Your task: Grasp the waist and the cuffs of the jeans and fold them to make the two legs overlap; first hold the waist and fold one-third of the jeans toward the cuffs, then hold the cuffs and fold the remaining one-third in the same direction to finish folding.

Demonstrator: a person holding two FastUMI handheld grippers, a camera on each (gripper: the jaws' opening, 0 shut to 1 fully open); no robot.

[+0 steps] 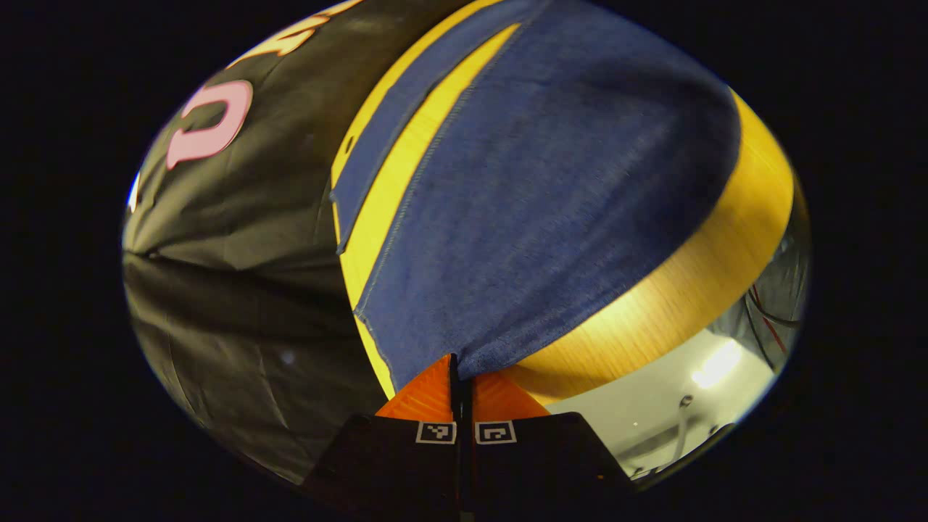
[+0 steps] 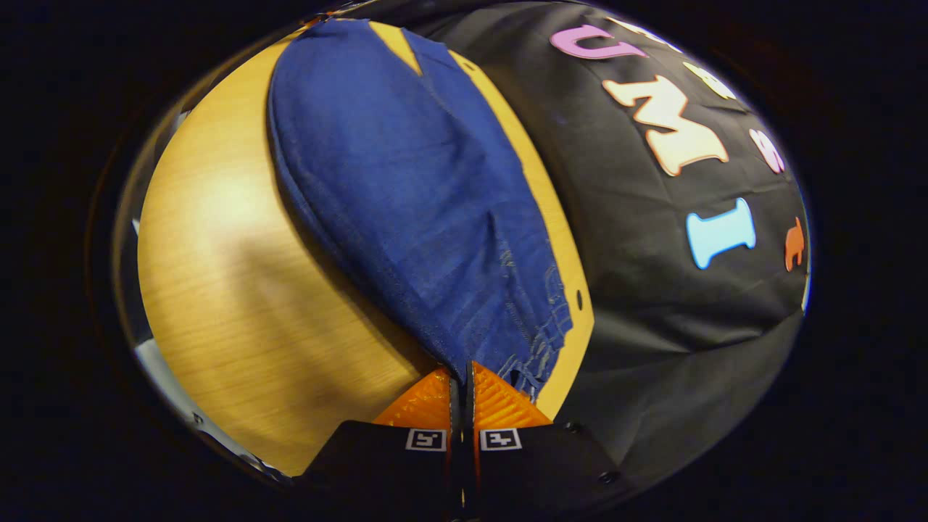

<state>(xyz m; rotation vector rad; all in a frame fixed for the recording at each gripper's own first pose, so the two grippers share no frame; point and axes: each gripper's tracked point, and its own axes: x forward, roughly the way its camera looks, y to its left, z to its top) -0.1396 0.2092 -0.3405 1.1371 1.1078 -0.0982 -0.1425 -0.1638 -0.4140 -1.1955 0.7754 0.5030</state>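
- Pinching denim at both ends, your 2 grippers have their fingers clenched on the jeans [image 1: 536, 210]: in the left gripper view the left gripper [image 1: 462, 377] nips a plain hemmed edge, and in the right gripper view the right gripper [image 2: 460, 384] nips the edge next to heavier stitched seams.
- You have the jeans spread flat on the wooden tabletop [image 1: 696, 283], close to its far edge, with the black booth cloth [image 2: 652, 290] hanging just behind.
- In the left gripper view a narrower strip of denim lies beyond a stripe of bare tabletop, so the 2 legs look not yet overlapped; judged from that, you are on the leg-over-leg fold.
- Expect soft, limp cloth with some weight: it will sag between your 2 holds and drag on the wood.
- Keep each hold on the thick hem or seam, where layered stitching gives grip, and lift both ends together so the fold lands square.
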